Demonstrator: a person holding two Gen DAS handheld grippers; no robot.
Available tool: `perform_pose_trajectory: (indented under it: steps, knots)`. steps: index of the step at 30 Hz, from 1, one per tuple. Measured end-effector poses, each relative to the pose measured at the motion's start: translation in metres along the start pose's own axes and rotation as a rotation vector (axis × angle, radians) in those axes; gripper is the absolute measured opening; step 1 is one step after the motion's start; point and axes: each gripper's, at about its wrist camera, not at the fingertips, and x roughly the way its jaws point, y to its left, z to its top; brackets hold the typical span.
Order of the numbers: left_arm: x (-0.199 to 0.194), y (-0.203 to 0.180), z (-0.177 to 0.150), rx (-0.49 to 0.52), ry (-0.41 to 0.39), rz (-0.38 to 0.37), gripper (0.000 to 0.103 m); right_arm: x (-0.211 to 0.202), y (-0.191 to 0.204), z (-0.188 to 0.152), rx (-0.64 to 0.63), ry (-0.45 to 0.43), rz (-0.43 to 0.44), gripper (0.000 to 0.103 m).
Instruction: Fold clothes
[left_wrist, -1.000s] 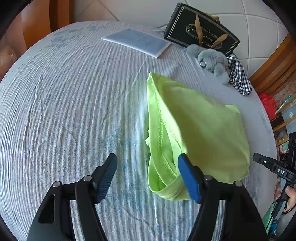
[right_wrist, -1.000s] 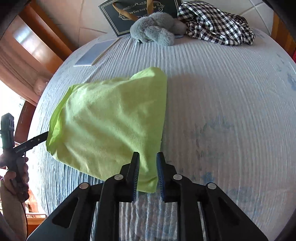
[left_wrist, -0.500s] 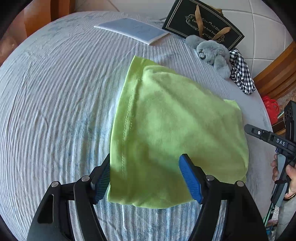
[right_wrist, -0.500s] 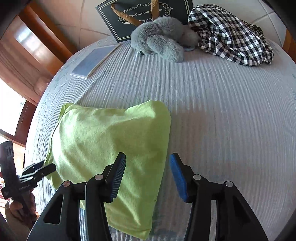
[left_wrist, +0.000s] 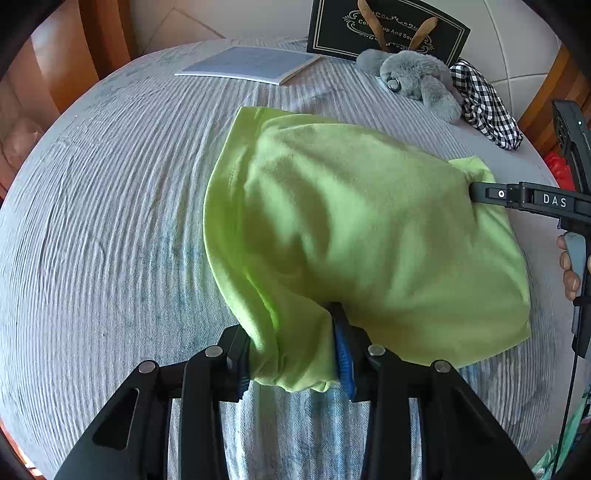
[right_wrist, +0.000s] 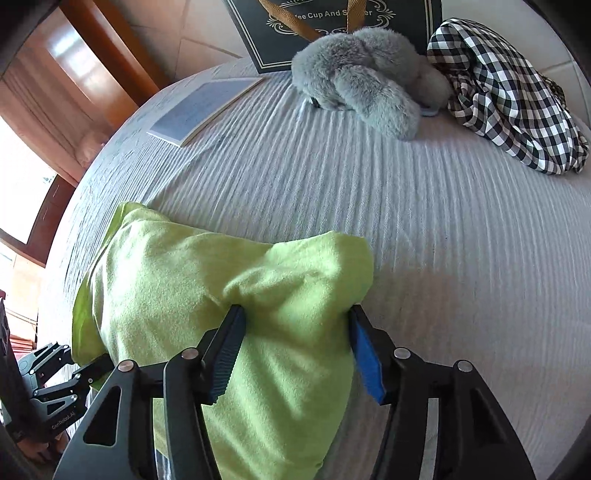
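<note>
A lime-green garment (left_wrist: 354, 225) lies folded on the striped grey bedsheet (left_wrist: 110, 221). My left gripper (left_wrist: 295, 354) has its jaws closed in on the garment's near corner, and the bunched cloth fills the gap between the pads. In the right wrist view the same garment (right_wrist: 207, 291) lies under my right gripper (right_wrist: 295, 350). Its jaws stand wide apart around the garment's far right corner, with cloth between them. The right gripper also shows in the left wrist view (left_wrist: 532, 201) at the garment's right edge.
A grey plush toy (right_wrist: 365, 92), a black-and-white checked cloth (right_wrist: 506, 99), a dark gift bag (left_wrist: 388, 33) and a thin booklet (left_wrist: 251, 64) lie at the far end of the bed. Wooden furniture (right_wrist: 74, 74) stands to the left.
The left gripper has moved onto the garment's near corner and closed on it. The right gripper opened, let go of the garment's edge, and moved forward over its far right corner.
</note>
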Motion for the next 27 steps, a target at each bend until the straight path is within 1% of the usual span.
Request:
perform_pose_trajectory:
  steps: [2,5,7,8,9,10,12,15,18,19,20,21,22,23,24,27]
  knots:
    - [-0.003,0.003,-0.001,-0.003,-0.007,-0.005,0.036,0.000,-0.002,-0.001,-0.019,-0.003,0.000,0.052]
    - [-0.004,0.005,0.000,-0.016,-0.008,-0.013,0.037,0.000,-0.004,-0.001,-0.030,-0.006,0.008,0.051]
    - [-0.006,0.001,0.000,-0.002,0.001,-0.002,0.036,0.001,-0.004,0.000,-0.040,-0.005,0.003,0.051]
    - [-0.007,-0.001,-0.001,0.005,0.006,0.004,0.030,0.001,-0.002,-0.001,-0.055,0.000,-0.008,0.048]
    - [-0.007,-0.003,-0.001,0.012,0.011,0.010,0.023,0.001,0.000,-0.001,-0.069,0.005,-0.017,0.040]
    - [-0.008,-0.005,-0.001,0.019,0.012,0.014,0.019,0.001,0.001,-0.002,-0.082,0.010,-0.002,0.034]
    - [-0.007,-0.007,-0.001,0.029,0.008,0.019,0.019,0.001,-0.001,-0.003,-0.095,0.004,0.001,0.032]
    - [-0.007,-0.001,0.002,0.020,0.010,-0.004,0.020,0.002,-0.005,0.000,-0.084,0.016,0.017,0.031]
    - [-0.008,-0.001,0.002,0.033,-0.002,-0.013,0.020,0.003,0.000,0.000,-0.100,0.019,-0.011,0.032]
    - [-0.008,-0.002,0.001,0.036,-0.007,-0.014,0.019,0.003,0.004,-0.001,-0.122,0.020,-0.034,0.031]
    - [-0.009,-0.003,0.000,0.039,-0.012,-0.016,0.012,0.004,0.010,-0.001,-0.149,0.026,-0.054,0.031]
    - [-0.010,-0.004,-0.001,0.043,-0.019,-0.013,0.012,0.005,0.016,-0.002,-0.176,0.031,-0.074,0.022]
    - [-0.011,-0.003,-0.003,0.054,-0.026,-0.012,0.011,0.005,0.021,-0.003,-0.189,0.033,-0.085,0.018]
    - [-0.012,0.001,-0.003,0.056,-0.029,-0.025,0.010,0.005,0.024,-0.003,-0.192,0.027,-0.099,0.015]
    - [-0.014,0.004,-0.004,0.058,-0.031,-0.039,0.010,0.000,0.025,-0.001,-0.168,0.011,-0.089,0.011]
    - [-0.028,0.018,0.002,0.048,-0.062,-0.105,0.009,-0.016,0.027,0.003,-0.096,-0.036,-0.058,0.010]
